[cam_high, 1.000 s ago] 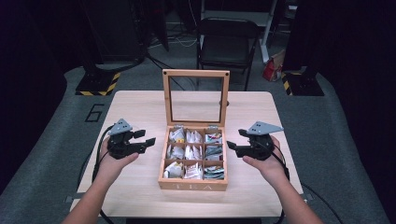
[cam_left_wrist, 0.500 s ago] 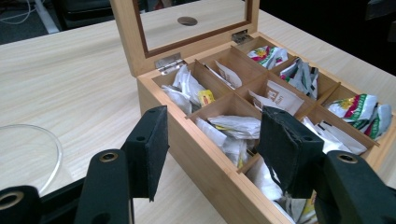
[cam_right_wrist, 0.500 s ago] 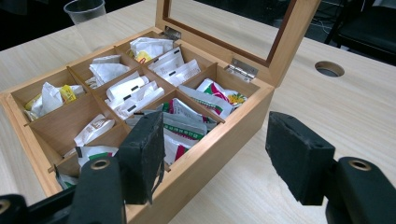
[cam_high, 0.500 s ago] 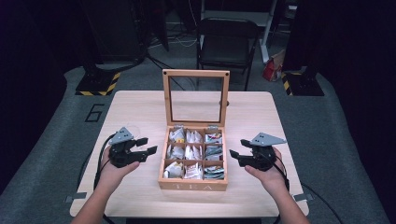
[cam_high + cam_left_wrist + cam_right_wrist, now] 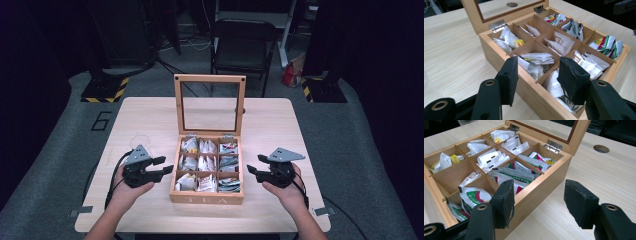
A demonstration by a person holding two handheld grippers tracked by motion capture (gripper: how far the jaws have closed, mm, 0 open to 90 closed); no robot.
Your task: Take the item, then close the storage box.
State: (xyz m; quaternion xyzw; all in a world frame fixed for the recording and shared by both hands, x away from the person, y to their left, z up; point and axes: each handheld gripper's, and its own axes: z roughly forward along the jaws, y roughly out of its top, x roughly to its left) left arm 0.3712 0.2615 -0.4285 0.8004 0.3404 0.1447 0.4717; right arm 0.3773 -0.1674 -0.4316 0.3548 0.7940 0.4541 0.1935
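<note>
Both claws, left [image 5: 161, 167] and right [image 5: 254, 166], flank the tea box [image 5: 206, 196], half spread, jaws just closing, pinching nothing. Next I probably dip into a compartment for a bag.

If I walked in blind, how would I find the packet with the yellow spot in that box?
On the pale table stands a wooden box with its glass lid upright. Go to the back row by the hinges, the compartment on the left gripper side. The white packet there bears a yellow patch; the packets in the next compartments are white with dark print.
</note>
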